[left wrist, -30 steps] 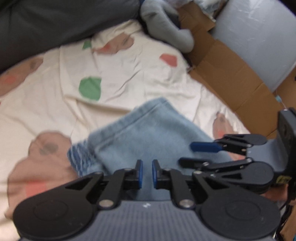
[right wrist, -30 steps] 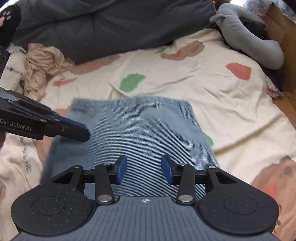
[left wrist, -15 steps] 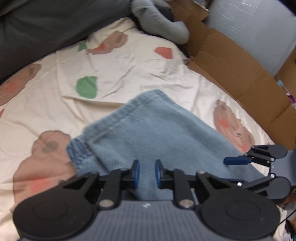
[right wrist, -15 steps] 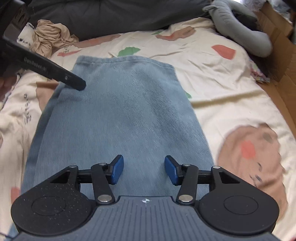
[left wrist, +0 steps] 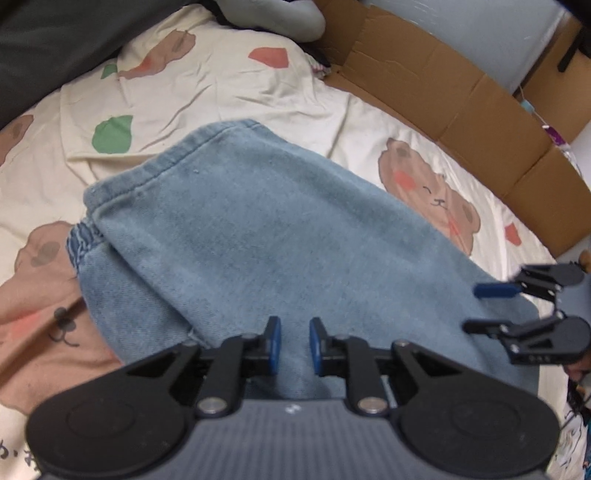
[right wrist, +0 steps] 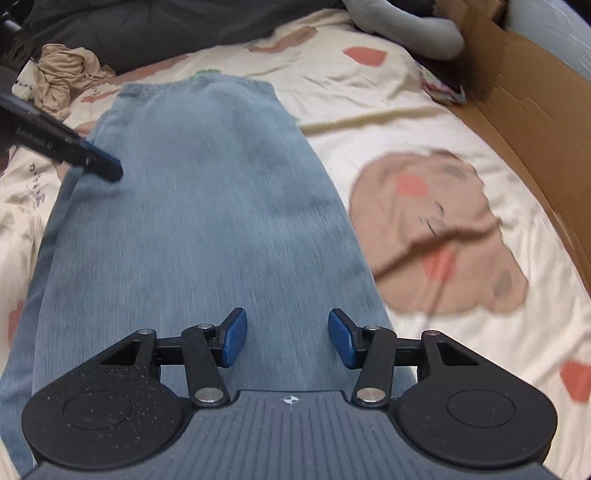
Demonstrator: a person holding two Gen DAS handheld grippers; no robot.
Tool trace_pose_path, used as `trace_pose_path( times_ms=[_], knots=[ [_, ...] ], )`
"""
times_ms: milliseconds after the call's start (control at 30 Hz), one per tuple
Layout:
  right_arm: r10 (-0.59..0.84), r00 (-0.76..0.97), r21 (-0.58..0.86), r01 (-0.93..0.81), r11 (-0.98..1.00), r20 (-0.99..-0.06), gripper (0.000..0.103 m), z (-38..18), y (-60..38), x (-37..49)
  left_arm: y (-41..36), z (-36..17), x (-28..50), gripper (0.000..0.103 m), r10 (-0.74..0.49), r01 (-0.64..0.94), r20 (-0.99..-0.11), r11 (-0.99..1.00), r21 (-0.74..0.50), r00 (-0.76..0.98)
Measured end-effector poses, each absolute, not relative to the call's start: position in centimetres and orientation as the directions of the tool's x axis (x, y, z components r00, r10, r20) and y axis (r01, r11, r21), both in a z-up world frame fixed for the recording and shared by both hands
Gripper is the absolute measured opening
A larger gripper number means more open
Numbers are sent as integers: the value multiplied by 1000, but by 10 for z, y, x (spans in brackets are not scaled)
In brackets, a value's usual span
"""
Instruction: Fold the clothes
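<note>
Light blue folded jeans (left wrist: pixel 258 221) lie flat on a cream bedsheet (left wrist: pixel 207 85) printed with bears. A gathered waistband (left wrist: pixel 83 242) peeks out under their left edge. My left gripper (left wrist: pixel 294 345) hovers over the near part of the denim, jaws a narrow gap apart with nothing pinched. My right gripper (left wrist: pixel 484 308) shows at the right edge, over the jeans' side. In the right wrist view my right gripper (right wrist: pixel 284 343) stands open above the long denim panel (right wrist: pixel 207 203), nothing between its pads. One left gripper finger (right wrist: pixel 103 164) reaches in over the jeans' left edge.
Flattened cardboard (left wrist: pixel 461 99) lines the bed's right side, and also shows as cardboard (right wrist: pixel 524 85). A dark grey duvet (right wrist: pixel 147 26) lies across the far end, with a grey stuffed piece (right wrist: pixel 413 33) beside it. A crumpled beige garment (right wrist: pixel 62 77) sits far left.
Both grippers have drawn back along the jeans, so more denim lies ahead of them. The left jaws have parted a little and the right jaws have widened slightly.
</note>
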State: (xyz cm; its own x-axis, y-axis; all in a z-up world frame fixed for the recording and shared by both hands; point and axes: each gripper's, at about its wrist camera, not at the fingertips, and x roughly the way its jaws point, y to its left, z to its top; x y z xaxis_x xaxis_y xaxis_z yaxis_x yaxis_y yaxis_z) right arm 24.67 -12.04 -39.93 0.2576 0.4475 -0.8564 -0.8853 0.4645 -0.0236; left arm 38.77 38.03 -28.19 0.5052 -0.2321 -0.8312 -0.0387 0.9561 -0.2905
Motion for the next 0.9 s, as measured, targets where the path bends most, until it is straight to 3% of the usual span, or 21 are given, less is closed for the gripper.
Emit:
trace_pose_path(
  times_ms=[267, 900],
  knots=[
    [393, 280, -37, -851, 525, -876, 55, -396, -182, 228, 364, -272, 384, 19, -214, -46, -843, 961, -271, 493],
    [460, 379, -26, -794, 608, -803, 52, -389, -269, 208, 331, -267, 370, 21, -231, 28, -862, 969, -245, 451]
  ],
)
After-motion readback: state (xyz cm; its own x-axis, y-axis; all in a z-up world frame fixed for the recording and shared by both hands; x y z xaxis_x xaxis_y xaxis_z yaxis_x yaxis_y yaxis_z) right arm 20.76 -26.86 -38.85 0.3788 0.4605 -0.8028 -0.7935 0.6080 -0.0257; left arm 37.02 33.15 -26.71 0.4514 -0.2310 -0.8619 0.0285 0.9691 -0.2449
